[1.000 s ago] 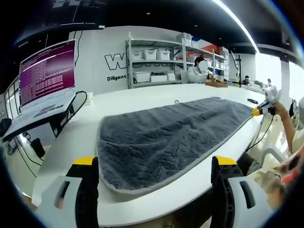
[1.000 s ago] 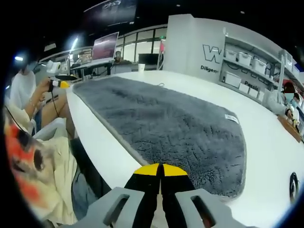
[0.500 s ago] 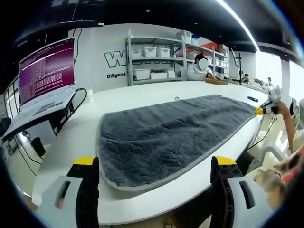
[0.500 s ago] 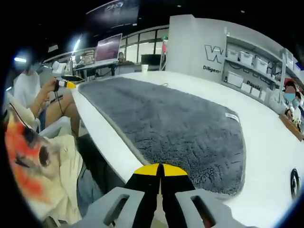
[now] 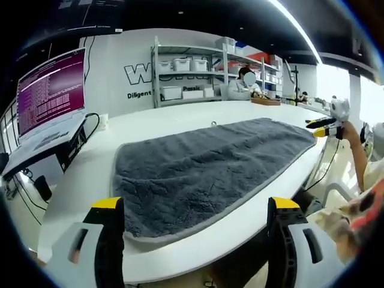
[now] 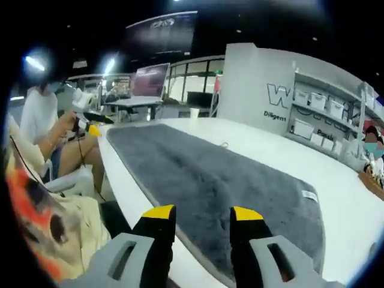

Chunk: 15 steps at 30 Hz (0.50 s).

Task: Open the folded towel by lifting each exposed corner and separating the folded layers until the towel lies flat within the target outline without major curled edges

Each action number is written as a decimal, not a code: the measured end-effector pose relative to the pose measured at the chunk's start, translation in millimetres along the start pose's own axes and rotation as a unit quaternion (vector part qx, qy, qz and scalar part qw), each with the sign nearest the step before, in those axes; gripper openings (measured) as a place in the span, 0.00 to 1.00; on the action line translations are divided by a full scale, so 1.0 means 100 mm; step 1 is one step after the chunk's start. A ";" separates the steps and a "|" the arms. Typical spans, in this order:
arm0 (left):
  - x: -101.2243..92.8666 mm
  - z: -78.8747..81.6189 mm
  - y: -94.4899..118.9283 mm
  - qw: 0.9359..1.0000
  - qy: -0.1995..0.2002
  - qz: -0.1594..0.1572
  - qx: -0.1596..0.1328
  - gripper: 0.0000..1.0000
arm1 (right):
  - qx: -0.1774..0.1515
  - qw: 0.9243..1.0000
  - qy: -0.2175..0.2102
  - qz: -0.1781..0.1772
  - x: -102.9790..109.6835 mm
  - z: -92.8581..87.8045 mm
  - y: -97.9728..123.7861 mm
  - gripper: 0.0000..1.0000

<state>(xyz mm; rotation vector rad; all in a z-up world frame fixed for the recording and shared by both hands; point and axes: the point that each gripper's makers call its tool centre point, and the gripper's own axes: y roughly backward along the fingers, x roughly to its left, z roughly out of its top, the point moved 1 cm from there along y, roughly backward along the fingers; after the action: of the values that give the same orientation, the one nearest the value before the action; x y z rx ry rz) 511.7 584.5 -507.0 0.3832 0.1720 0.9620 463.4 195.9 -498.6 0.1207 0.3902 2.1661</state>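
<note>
Now the towel (image 5: 204,165) lay spread along the bench (image 5: 162,120) near its front edge, and both the left tool (image 5: 195,225) and right tool (image 6: 202,223) stood spread and empty, best lowered onto a curled hem corner.

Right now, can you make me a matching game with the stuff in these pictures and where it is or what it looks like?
Things:
1. towel
2. laptop
3. left gripper
4. shelves

Descriptions:
a. against the back wall, holding white bins
b. jaws wide apart
c. dark grey, spread across the white table
d. screen glowing purple

Pairs: 1-c, 2-d, 3-b, 4-a
</note>
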 end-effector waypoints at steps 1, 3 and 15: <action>-0.01 0.01 0.00 1.000 0.001 -0.002 -0.001 0.98 | -0.001 1.000 0.000 0.001 0.01 0.01 -0.02 0.28; -0.02 0.02 0.00 1.000 0.004 -0.006 -0.004 0.98 | -0.001 1.000 0.000 0.006 0.07 0.05 -0.15 0.28; -0.11 -0.06 -0.09 1.000 0.002 -0.020 0.004 0.97 | 0.043 0.994 0.074 0.061 0.71 0.11 -0.98 0.26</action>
<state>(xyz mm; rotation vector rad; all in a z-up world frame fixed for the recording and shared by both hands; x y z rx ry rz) 510.5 572.8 -516.6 0.3840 0.1865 0.9239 500.6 308.8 -524.0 0.0314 0.5747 2.2868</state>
